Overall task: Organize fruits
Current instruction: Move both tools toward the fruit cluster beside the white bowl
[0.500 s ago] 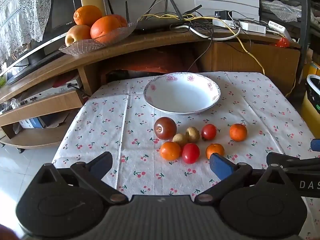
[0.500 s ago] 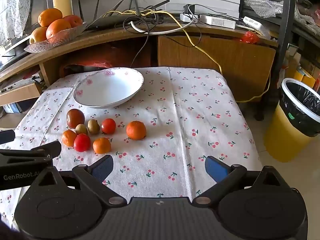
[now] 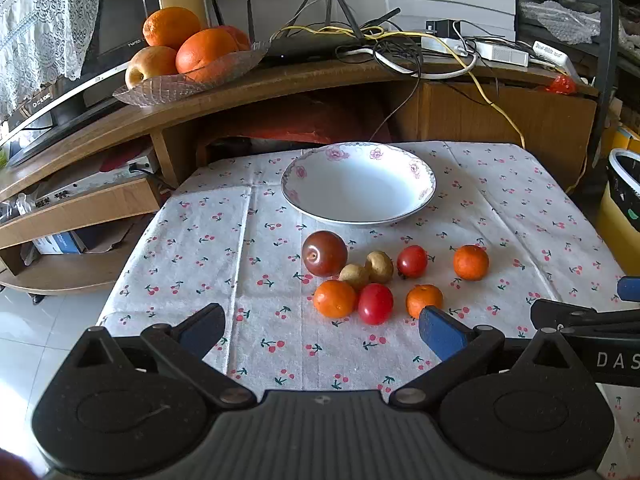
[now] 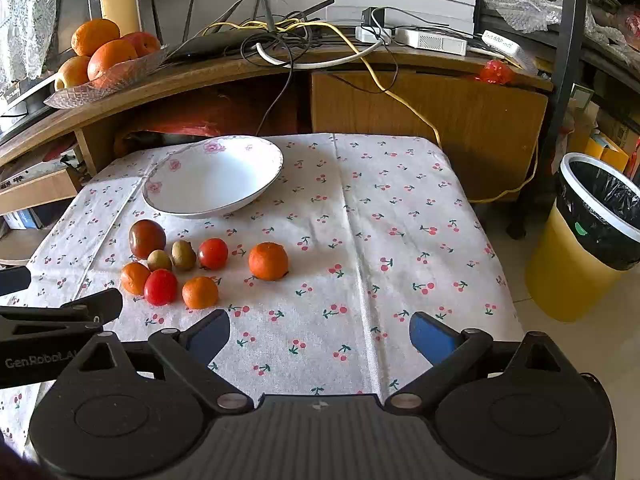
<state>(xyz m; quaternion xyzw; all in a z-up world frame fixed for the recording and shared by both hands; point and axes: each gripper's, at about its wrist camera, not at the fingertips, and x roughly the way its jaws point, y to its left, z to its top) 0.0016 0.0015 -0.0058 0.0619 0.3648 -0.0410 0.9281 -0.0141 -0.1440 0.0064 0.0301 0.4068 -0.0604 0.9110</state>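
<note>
Both tools (image 3: 320,330) (image 4: 320,334) gaping, near cloth edge (image 4: 320,388), empty-handed

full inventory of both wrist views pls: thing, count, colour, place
bowl: 1, white with pink flowers, empty, far side of cloth
tangerines: 3, orange, on cloth before the bowl
tomatoes: 2 bright red, 1 larger dark red, same cluster
kiwis: 2, brown, cluster middle, touching
tablecloth: 1, white with cherry print
glass dish: 1, clear, on wooden shelf, holds oranges and apples
cables: tangle, yellow, white, black, on shelf
bin: 1, yellow with black liner, floor right
left gripper: blue fingers open, empty
right gripper: blue fingers open, empty
</note>
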